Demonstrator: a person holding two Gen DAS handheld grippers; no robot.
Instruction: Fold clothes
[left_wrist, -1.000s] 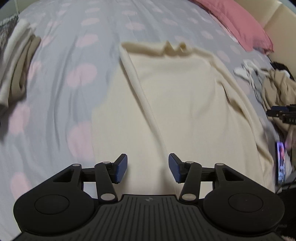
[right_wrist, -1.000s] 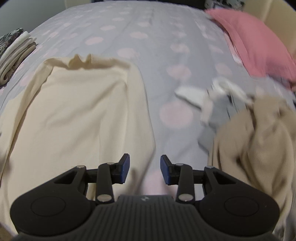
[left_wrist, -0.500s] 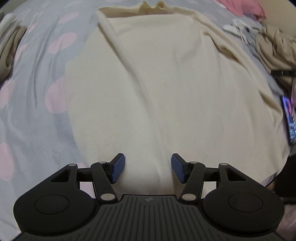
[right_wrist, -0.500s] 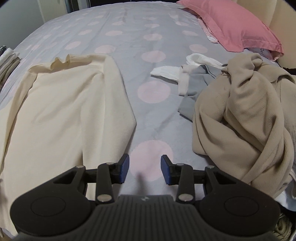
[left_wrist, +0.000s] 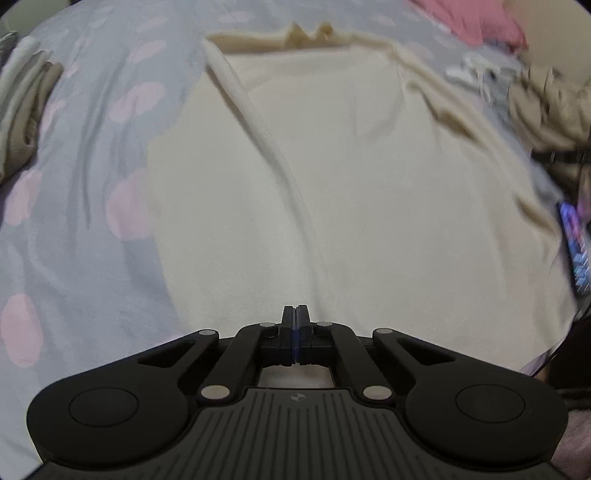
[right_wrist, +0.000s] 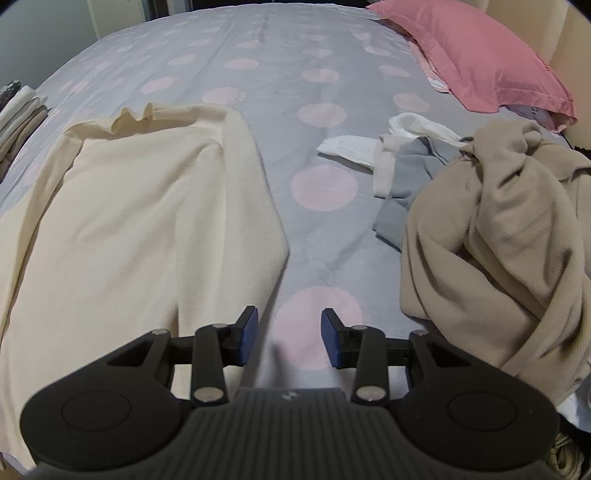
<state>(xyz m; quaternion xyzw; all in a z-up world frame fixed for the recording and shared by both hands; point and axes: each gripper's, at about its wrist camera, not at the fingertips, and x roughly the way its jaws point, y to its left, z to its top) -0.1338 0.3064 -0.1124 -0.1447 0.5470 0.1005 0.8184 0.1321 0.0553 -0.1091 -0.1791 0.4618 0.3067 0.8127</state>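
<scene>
A cream garment (left_wrist: 351, 192) lies spread flat on the grey bedspread with pink dots (left_wrist: 74, 221), its ruffled neck at the far end. It also shows in the right wrist view (right_wrist: 140, 221), at the left. My left gripper (left_wrist: 295, 317) is shut, its tips pressed at the garment's near hem; whether cloth is pinched between them is hidden. My right gripper (right_wrist: 290, 332) is open and empty, just right of the garment's right edge, over a pink dot.
A heap of beige clothes (right_wrist: 498, 236) with grey (right_wrist: 410, 177) and white (right_wrist: 354, 147) pieces lies at the right. A pink pillow (right_wrist: 480, 62) is at the far right. Folded clothes (left_wrist: 18, 110) are stacked at the far left. A phone (left_wrist: 574, 251) lies at the right edge.
My left gripper has closed from open at the cream garment's near hem. My right gripper has stayed open and held nearly still beside the garment's right edge.
</scene>
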